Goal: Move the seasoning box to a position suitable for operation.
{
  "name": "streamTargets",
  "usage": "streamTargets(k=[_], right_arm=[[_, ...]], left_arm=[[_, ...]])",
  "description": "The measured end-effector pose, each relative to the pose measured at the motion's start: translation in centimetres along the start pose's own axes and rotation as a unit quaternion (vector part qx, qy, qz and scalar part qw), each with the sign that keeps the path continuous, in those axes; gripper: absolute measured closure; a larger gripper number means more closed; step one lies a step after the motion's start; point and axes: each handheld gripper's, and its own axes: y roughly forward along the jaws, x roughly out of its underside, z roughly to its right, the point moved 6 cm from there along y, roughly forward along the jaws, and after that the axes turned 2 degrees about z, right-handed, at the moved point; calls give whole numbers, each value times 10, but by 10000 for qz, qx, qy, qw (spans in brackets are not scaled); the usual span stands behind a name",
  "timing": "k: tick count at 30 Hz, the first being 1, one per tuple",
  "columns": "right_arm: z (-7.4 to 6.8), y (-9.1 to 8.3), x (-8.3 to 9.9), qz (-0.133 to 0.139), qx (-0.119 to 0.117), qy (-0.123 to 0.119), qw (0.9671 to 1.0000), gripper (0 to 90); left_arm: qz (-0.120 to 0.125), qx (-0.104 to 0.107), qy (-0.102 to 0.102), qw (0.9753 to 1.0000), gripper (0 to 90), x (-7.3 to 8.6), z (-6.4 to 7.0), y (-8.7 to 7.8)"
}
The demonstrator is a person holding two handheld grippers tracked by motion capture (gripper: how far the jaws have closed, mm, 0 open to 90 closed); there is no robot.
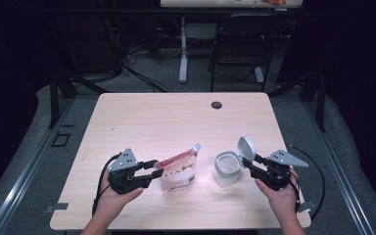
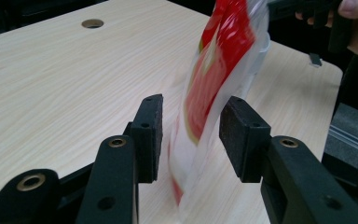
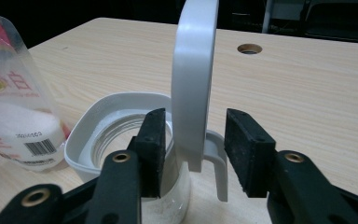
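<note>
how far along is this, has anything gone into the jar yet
Done: the jar stands with its flip lid swung upright, mouth clear; whitish contents already show low inside. In hand: the left tool straddles the red-and-white pouch, jaws apart, not clamped; the right tool brackets the lid, jaws apart too. Left, probably: grip the pouch, tip it over the jar, shut the lid.

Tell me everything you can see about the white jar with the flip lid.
The jar is a small clear container with a white, rounded-square collar and some white powder at the bottom. Its hinged white lid stands flipped open, nearly upright, on the side facing the right gripper. The jar stands upright on the table, right of the pouch. The open jaws straddle the lid; contact cannot be told.
</note>
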Motion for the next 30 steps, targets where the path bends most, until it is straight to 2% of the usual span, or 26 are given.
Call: streamTargets(k=[4,9,11,15,19,26,30], right_arm=[[-1,5,-1,-20,125,-65,9999,639],[-1,6,-1,-48,118,-160,9998,710],[-2,6,-1,-62,48,-199,9998,739],[-3,6,-2,-56,106,-272,9996,778],[-5,6,-2,-79,-20,-201,9998,785],[-6,5,-1,-94,-75,-223,9997,785],[-8,4,-1,-114,-216,-277,9993,785]], left_arm=[[-59,22,-25,10000,584,5,-3,-3],[-33,-16,-11,10000,579,6,-4,-6],[20,-31,-18,10000,578,6,-5,-8],[30,-54,-21,10000,575,6,-7,-10],[38,-67,0,10000,575,6,-7,-12],[35,-72,27,10000,575,7,-8,-17],[44,-92,37,9999,572,7,-8,-19]])
